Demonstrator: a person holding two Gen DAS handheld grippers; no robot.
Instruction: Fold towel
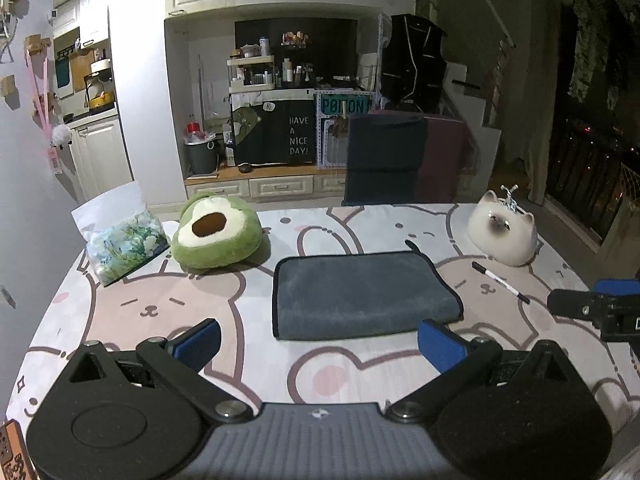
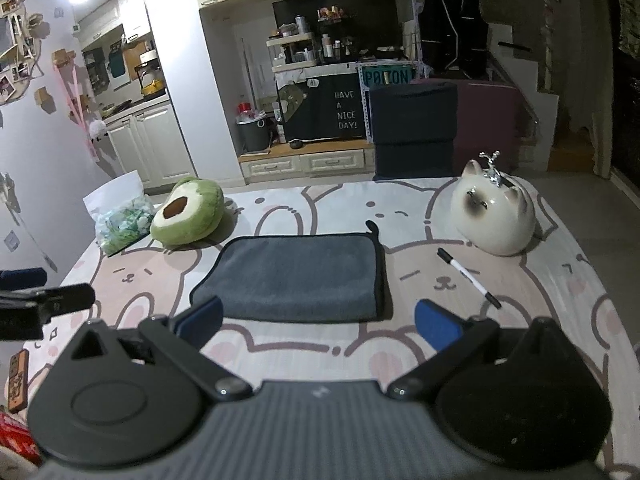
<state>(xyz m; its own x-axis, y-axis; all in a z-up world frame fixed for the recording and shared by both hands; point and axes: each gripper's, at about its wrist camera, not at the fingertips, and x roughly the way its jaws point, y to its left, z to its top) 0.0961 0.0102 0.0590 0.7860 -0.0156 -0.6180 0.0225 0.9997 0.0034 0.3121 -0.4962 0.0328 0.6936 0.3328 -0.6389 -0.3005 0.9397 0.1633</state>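
Observation:
A grey towel (image 1: 360, 294) with dark trim lies folded into a flat rectangle on the bunny-print tablecloth (image 1: 320, 372); it also shows in the right wrist view (image 2: 296, 278). My left gripper (image 1: 320, 344) is open and empty, just short of the towel's near edge. My right gripper (image 2: 318, 322) is open and empty, its blue pads on either side of the towel's near edge, above the cloth. The right gripper shows at the right edge of the left wrist view (image 1: 592, 310); the left one shows at the left edge of the right wrist view (image 2: 44, 304).
A green avocado plush (image 1: 216, 234) and a plastic bag (image 1: 120, 240) lie at the back left. A white cat-shaped ceramic (image 1: 504, 232) stands at the back right, with a marker pen (image 1: 500, 278) beside the towel. A dark chair (image 1: 384, 158) stands behind the table.

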